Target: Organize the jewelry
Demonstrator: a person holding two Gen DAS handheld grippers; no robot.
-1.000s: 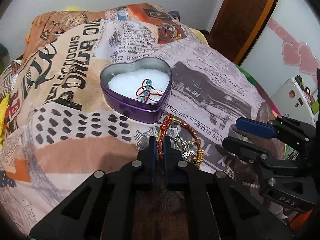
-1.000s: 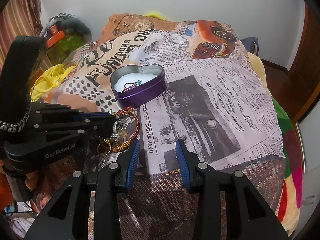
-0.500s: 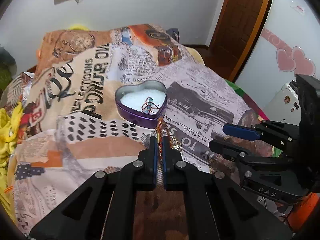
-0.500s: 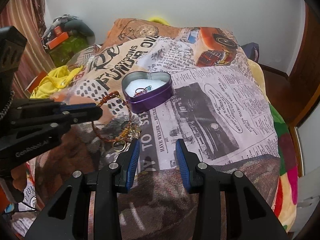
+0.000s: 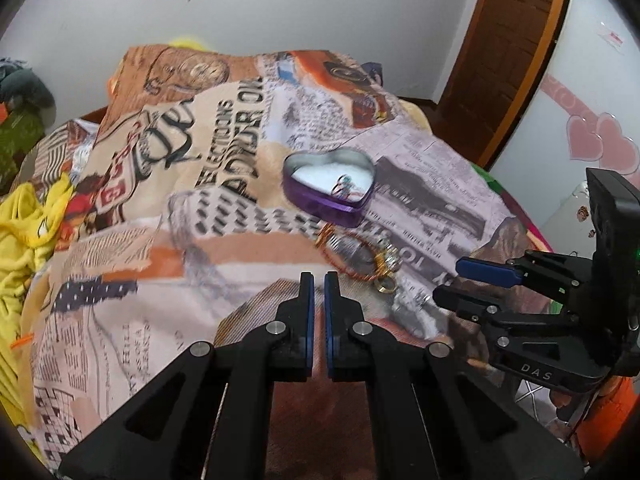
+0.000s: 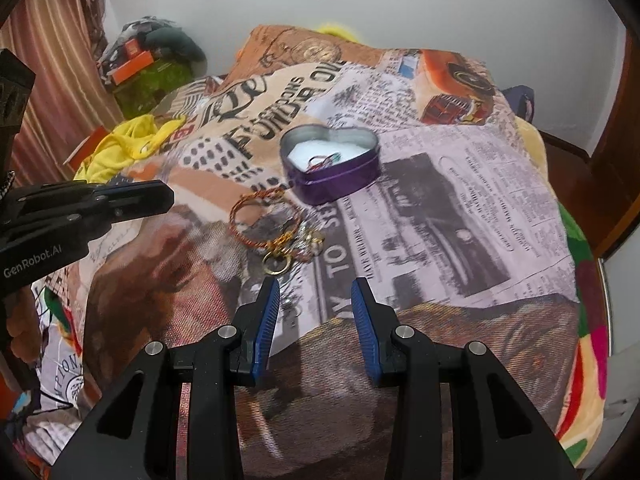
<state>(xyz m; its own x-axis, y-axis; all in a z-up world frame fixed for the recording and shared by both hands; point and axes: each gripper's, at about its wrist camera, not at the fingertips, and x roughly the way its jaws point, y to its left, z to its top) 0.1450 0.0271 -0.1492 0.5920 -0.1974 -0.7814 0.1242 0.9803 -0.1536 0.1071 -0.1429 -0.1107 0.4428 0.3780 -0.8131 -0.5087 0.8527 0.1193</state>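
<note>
**Bangles beside the heart tin on a newsprint blanket**

A bed fills both views, covered by a plush blanket (image 6: 460,184) printed with newspaper columns, bold lettering, a dotted patch and an orange vintage car. A plain pale wall stands behind the bed, with a dark wooden door (image 5: 508,52) off to one side and pink heart stickers (image 5: 600,144) on a white surface next to it. A striped brownish curtain (image 6: 60,60) hangs at the other side, and crumpled yellow cloth (image 6: 120,152) lies at the blanket's edge.

The landmark is a purple heart-shaped tin (image 6: 332,168), open, with a white lining and a small red-and-teal piece inside it. Just in front of the tin, on the blanket, lies a loose bunch of bangles (image 6: 272,228): red-and-gold twisted rings overlapping, with a plain gold ring and some silvery bits at the near end. One twisted ring reaches almost to the tin's wall.

The left gripper (image 5: 319,280) hangs nearer the viewer than the tin and bangles, fingers clenched together with nothing between them. The right gripper (image 6: 316,284) is likewise short of the bangles, fingers spread apart and empty.
</note>
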